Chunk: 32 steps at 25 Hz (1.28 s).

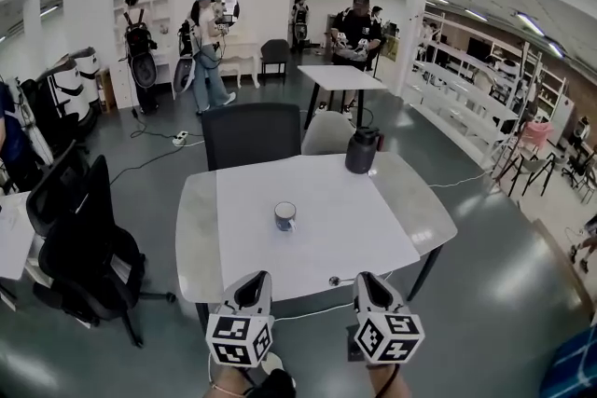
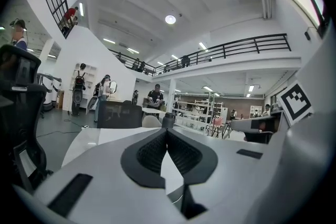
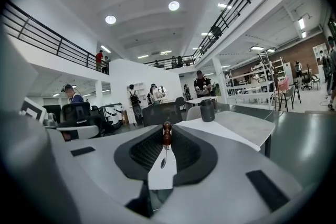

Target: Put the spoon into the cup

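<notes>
Right gripper (image 1: pixel 365 278): fingers drawn in on the brown handle end of the spoon (image 3: pixel 167 134). The handle stands up at the fingertips. The stem and small bowl hang below it, showing in the slot between the fingers. We read this as a pinch at the very top of the handle, so the hold is light.

Left gripper (image 2: pixel 167 134): fingers clenched together with nothing between them, held beside the right one at the near edge of the worktop (image 1: pixel 415 200).

Cup (image 1: pixel 284 216): upright with its mouth open, out on the white mat (image 1: pixel 354 219), well apart from both grippers. It lies ahead and to the left of the spoon. A dark jug (image 1: pixel 362 151) stands at the far edge, clear of the route.

Step in hand, as we judge it: carry the spoon to the cup.
- We should travel slowly, because a spoon held by its end may swing.
- We should keep the bowl lowest and come in from above the rim, not across it.
- We should centre over the mouth before lowering, since a knock on the wall could tip the cup.
- We should let go only once the bowl is well inside.
- The left gripper is free to steady the cup if needed.
</notes>
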### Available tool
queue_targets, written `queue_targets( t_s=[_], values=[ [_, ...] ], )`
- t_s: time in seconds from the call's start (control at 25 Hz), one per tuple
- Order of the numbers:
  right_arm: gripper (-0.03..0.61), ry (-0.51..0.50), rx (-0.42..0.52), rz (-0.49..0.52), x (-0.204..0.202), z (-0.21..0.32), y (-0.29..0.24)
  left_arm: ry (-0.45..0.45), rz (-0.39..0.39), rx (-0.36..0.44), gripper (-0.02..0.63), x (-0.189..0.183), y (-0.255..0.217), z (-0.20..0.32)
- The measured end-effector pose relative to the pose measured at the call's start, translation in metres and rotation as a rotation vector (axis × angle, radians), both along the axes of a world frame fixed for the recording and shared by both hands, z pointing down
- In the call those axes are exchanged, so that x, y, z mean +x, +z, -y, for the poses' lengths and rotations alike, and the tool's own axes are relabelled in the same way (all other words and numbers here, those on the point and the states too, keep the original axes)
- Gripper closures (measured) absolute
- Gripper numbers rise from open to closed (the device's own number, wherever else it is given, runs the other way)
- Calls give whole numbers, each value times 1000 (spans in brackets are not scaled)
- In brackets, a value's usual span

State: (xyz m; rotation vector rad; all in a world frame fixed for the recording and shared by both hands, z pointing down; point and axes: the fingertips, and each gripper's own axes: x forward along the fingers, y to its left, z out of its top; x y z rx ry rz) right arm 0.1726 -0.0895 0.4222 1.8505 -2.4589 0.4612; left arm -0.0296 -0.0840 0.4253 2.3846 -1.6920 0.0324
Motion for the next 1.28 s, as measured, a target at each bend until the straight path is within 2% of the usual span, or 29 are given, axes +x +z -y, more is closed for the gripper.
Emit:
queue_targets(
  t_s=[0.2,0.52,0.72,1.04,1.28],
  values=[
    [511,-4,19,-6,-7,42,-10,5,-15,20,595,-4,-5,42],
    [511,-27,50,-15,-30,113,-22,-26,-31,43,595,-32,-14,112],
    [511,-20,35,-10,-40,146,-13,-35,-26,12,595,-46,0,140],
    [511,9,-17,2,-39,178,7,-23,-12,-36,595,-49,18,171],
    [511,-20,-64,1,-39,195,23,-44,-2,-104,595,-47,42,177]
  ],
)
